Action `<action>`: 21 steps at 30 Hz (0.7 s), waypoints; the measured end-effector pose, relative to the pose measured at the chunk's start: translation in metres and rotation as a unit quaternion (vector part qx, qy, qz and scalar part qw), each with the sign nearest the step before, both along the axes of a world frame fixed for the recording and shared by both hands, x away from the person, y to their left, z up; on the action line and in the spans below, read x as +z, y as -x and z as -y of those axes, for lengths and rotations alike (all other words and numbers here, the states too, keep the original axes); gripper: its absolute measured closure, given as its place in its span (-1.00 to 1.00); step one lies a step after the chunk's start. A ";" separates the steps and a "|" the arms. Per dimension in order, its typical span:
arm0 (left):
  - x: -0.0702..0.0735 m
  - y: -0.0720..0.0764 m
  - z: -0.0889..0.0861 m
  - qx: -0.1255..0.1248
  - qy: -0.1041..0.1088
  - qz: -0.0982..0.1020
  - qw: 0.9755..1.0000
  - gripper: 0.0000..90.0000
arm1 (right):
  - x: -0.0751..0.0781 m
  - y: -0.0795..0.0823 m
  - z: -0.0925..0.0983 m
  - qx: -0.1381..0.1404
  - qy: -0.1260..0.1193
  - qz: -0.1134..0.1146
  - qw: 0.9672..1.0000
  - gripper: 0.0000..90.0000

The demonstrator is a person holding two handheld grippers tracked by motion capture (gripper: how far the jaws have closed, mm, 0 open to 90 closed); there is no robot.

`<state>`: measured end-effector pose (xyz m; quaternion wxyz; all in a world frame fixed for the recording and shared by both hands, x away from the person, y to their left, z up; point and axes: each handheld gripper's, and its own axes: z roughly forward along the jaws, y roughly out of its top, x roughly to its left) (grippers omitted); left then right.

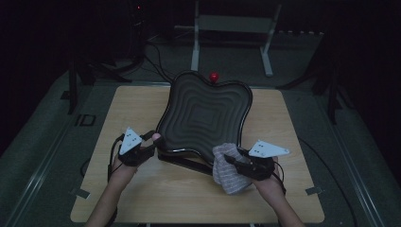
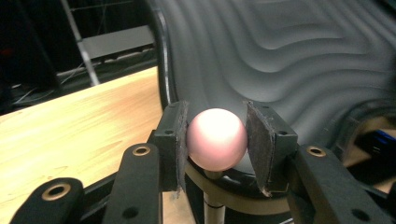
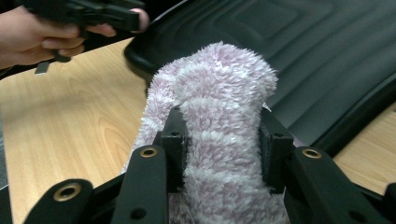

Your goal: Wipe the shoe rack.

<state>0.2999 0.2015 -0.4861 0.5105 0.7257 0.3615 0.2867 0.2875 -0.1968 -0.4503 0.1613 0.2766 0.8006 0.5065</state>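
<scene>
A black tray with rippled steps lies on the wooden table. A red ball knob stands at its far edge and a pink ball knob at its near left corner. My left gripper is shut on the pink ball, which sits on a thin stem, one pad on each side. At the tray's near right corner my right gripper is shut on a fluffy, pale pink striped cloth, which bulges above the jaws and hangs onto the table.
A black bar shows under the tray's near edge. Bare wood lies to the left and along the front of the table. Beyond the table stand a white metal frame and cables on a dark floor.
</scene>
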 end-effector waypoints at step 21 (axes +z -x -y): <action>-0.007 0.021 0.007 -0.024 0.025 0.011 0.999 0.32 | -0.001 -0.049 0.010 -0.053 -0.017 -0.008 0.998 0.51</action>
